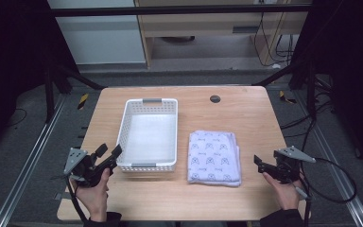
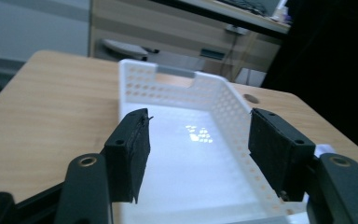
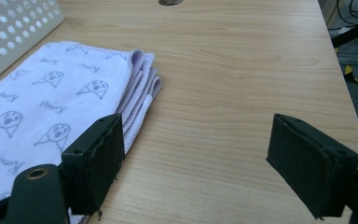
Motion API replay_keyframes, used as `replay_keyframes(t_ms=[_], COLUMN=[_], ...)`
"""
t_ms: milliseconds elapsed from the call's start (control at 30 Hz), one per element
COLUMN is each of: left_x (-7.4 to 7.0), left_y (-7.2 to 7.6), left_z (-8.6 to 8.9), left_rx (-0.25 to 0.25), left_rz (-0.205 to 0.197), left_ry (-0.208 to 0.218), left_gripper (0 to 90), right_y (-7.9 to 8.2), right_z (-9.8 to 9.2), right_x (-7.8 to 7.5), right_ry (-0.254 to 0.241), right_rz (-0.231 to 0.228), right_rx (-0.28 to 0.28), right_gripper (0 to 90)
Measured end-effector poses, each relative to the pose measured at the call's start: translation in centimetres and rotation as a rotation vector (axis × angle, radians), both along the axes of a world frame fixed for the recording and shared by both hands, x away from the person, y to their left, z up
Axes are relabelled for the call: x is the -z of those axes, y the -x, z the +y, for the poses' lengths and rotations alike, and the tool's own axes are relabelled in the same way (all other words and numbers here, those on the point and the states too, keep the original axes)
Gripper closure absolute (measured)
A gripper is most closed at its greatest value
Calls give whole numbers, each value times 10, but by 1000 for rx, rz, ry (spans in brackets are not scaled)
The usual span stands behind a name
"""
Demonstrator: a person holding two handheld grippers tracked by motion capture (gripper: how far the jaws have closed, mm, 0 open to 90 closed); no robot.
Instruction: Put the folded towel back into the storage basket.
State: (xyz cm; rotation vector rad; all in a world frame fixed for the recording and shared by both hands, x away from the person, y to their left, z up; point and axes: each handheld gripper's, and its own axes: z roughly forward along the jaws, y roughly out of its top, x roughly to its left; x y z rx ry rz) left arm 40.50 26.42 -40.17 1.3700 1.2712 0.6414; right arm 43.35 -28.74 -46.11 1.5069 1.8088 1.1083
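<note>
High view, folded lilac towel (image 1: 214, 156) with small face prints, beside white perforated basket (image 1: 147, 134), both hand-held grippers spread, empty.

A white basket (image 1: 147, 135) with little perforated holes and grey handle strips is seen on a light wood-grain table (image 1: 246, 118), next to a pale lilac folded cloth (image 1: 213, 157) printed with small grey cartoon faces and scribbled words, plus black grippers.
</note>
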Motion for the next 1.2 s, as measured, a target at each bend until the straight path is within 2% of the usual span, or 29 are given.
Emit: replay_keyframes(t_ms=[67, 100, 167, 200, 300, 333, 467, 500, 533, 700, 733, 767, 867, 1200], left_x=[-11, -18, -23, -23, -26, -26, -25, -24, -24, -18, -15, -15, -10, -1], left_y=[-1, -2, -2, -2, -3, -3, -1, -1, -1, -2, -2, -2, -2, -4], left_z=[-15, -27, -42, -42, -64, -74, -94, -103, -103, -127, -137, -137, -153, -180], left_rx=[45, 81, 123, 123, 192, 222, 274, 289, 289, 327, 340, 340, 356, 381], left_rz=[-21, -31, -43, -43, -43, -39, -31, -25, -25, -8, 2, 2, 11, 30], left_ry=[-28, -53, -71, -71, -78, -91, -109, -130, -130, -160, -172, -172, -192, -234], left_gripper=[386, 388, 395, 398, 403, 404, 413, 417, 418, 427, 430, 433, 442, 471], right_y=[1, 1, 1, 1, 3, 3, 4, 4, 4, 4, 4, 4, 4, 4], right_z=[2, 2, 3, 3, 6, 7, 12, 13, 13, 15, 15, 15, 14, 15], right_x=[-1, -1, -4, -4, -9, -10, -17, -20, -20, -23, -24, -24, -25, -24], right_ry=[11, 11, -16, -16, -20, -21, -6, -19, -19, -17, -24, -24, -30, -26], right_rz=[-15, -18, -21, -21, -31, -31, -39, -46, -46, -50, -48, -48, -53, -45], right_rx=[2, 5, -2, -2, -15, -17, -48, -60, -60, -82, -87, -87, -89, -100], right_gripper=[192, 193, 192, 192, 193, 193, 195, 198, 198, 198, 200, 200, 203, 203])
